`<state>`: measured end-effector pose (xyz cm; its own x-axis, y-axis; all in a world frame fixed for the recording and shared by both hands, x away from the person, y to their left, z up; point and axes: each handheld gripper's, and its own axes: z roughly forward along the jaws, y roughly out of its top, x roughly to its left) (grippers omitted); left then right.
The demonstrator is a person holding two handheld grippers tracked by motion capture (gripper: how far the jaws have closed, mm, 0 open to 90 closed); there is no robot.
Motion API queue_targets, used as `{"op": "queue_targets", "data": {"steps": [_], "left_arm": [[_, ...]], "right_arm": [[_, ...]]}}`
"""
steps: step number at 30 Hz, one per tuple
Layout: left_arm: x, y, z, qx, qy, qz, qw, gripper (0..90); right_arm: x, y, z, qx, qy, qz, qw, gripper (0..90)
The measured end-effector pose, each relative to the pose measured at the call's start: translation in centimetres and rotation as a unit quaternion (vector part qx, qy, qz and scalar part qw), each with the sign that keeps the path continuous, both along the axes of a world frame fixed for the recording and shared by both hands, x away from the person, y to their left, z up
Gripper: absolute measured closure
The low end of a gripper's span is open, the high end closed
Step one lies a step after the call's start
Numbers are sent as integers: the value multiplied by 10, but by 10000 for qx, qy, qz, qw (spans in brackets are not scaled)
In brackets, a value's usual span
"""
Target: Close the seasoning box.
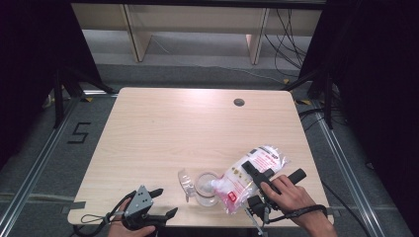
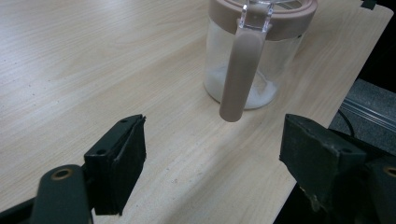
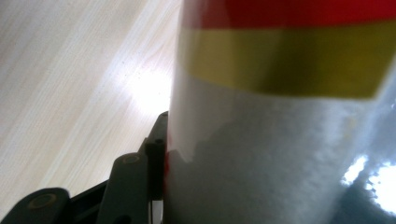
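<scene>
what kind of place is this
Probably a lab or recording booth, not a kitchen: a bare wooden table ringed by black curtains, loose cables on the floor behind it, and a number marked in tape beside it.

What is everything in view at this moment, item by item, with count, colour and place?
Bag: one, clear and white with red and yellow print, tilted over the jar near the table's front right, mouth toward the jar.
Jar: one, clear glass with a dusty-pink rim and clasp, some white powder in the bottom, front centre of the table.
Lid: one, clear, hanging open at the jar's left side.
Table: one, light wood, with a dark round hole near its far right.
Left tongs: one pair, black, open, at the table's front left edge, pointing toward the jar.
Right tongs: one pair, black, shut on the bag.
</scene>
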<state>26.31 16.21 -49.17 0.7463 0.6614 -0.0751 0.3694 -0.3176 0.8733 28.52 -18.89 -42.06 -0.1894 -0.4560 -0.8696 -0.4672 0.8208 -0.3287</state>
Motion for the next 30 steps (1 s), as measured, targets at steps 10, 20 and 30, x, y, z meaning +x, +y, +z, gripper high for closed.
{"op": "queue_targets", "data": {"steps": [10, 20, 30], "left_arm": [[2, 1, 0, 52, -124, -76, 9999, 221], [1, 1, 1, 32, -118, -57, 9999, 221], [1, 1, 1, 30, -115, -41, 9999, 221]], "right_arm": [[2, -2, 0, -60, -88, 76, 9999, 532], [1, 0, 0, -113, -40, 83, 9999, 534], [2, -1, -1, -65, -51, 97, 9999, 535]]}}
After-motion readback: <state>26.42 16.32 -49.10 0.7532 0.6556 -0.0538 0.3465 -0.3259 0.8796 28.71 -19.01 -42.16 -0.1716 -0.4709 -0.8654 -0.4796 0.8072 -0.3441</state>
